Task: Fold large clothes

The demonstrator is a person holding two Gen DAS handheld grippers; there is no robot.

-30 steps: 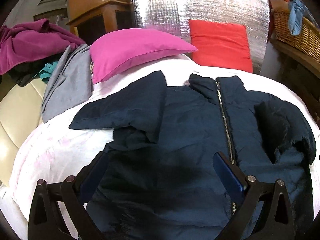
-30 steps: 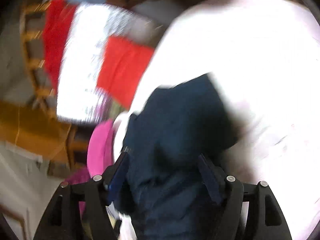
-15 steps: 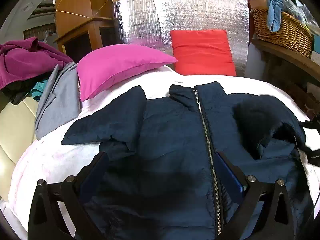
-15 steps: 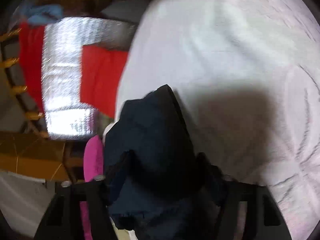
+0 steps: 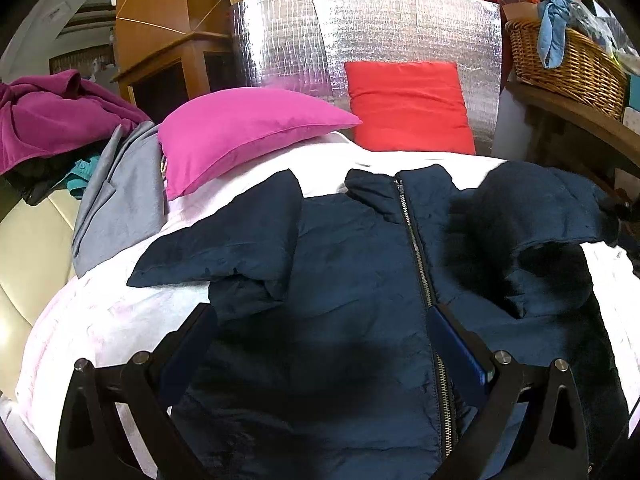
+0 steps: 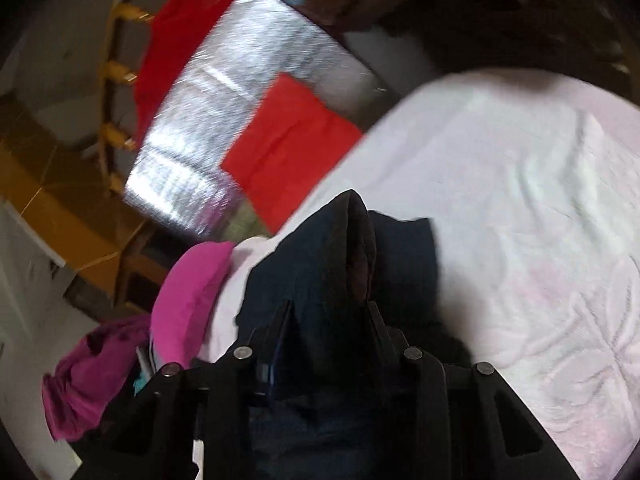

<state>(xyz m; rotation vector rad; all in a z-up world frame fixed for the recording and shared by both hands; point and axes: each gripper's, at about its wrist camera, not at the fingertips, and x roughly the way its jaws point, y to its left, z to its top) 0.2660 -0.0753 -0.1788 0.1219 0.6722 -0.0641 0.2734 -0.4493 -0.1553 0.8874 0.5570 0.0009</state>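
Observation:
A dark navy zip jacket lies front-up on a white bedcover. Its left sleeve is folded across the chest side. Its right sleeve is lifted off the bed at the right. My left gripper is open and empty, hovering above the jacket's lower body. My right gripper is shut on the jacket's right sleeve and holds it up above the bedcover.
A pink pillow and a red pillow lie at the bed's head against a silver foil panel. Grey and magenta clothes are piled at left. A wicker basket stands on a shelf at right.
My right gripper has closed on the right sleeve and raised it, carrying it inward over the jacket. My left gripper has tilted up a little and stayed open.

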